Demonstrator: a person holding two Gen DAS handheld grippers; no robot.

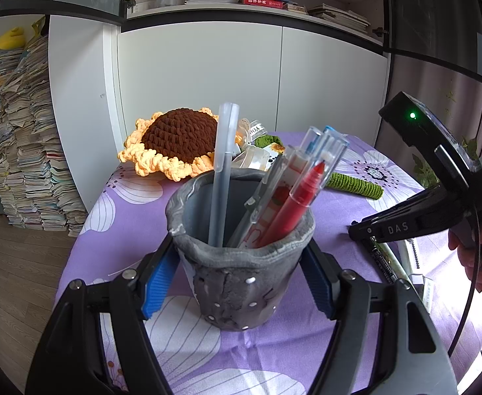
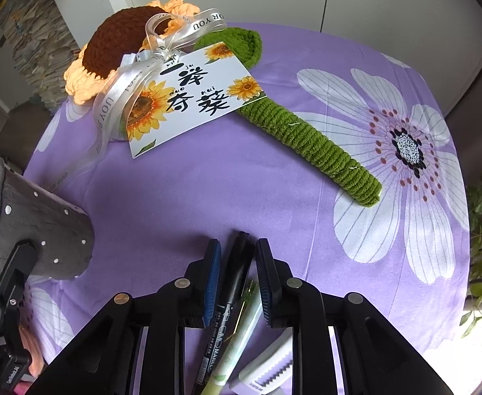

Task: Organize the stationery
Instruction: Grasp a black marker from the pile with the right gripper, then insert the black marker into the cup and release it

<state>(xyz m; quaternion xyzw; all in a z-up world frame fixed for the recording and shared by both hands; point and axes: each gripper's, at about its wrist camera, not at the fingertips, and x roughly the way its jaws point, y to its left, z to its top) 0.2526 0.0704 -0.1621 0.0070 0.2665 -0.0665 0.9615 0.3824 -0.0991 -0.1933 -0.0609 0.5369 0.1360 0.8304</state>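
- Left wrist view: my left gripper (image 1: 241,276) has its ribbed blue pads (image 1: 160,278) pressed against both sides of the pen holder (image 1: 237,273), a lumpy grey felt-like cup with small white dots, standing upright on the purple floral tablecloth (image 1: 339,204).
- The cup holds a frosted translucent pen (image 1: 222,171) standing nearly straight, and a leaning bunch: a red marker (image 1: 293,207), a white printed pen, and clear-capped ones whose lower ends are hidden inside.
- Behind it lies a crocheted sunflower (image 1: 175,141), knobbly brown centre with curly orange petals; its ribbed green stem (image 1: 356,186) is partly hidden by the pens.
- My right gripper (image 1: 356,230) comes in from the right edge, smooth black plastic; its tips are hard to make out against the glare.
- Right wrist view: my right gripper (image 2: 237,276) points down at the cloth, jaws slightly apart, straddling a black marker (image 2: 237,270) without clearly pinching it.
- Beside the marker lie a pale green pen (image 2: 237,339) and a white serrated object (image 2: 267,368), both cut off by the frame's bottom.
- The pen holder (image 2: 56,237) sits at the left, its rim cropped.
- A glossy sunflower card (image 2: 191,98) and a sheer ribbon (image 2: 135,75) cover part of the stem.
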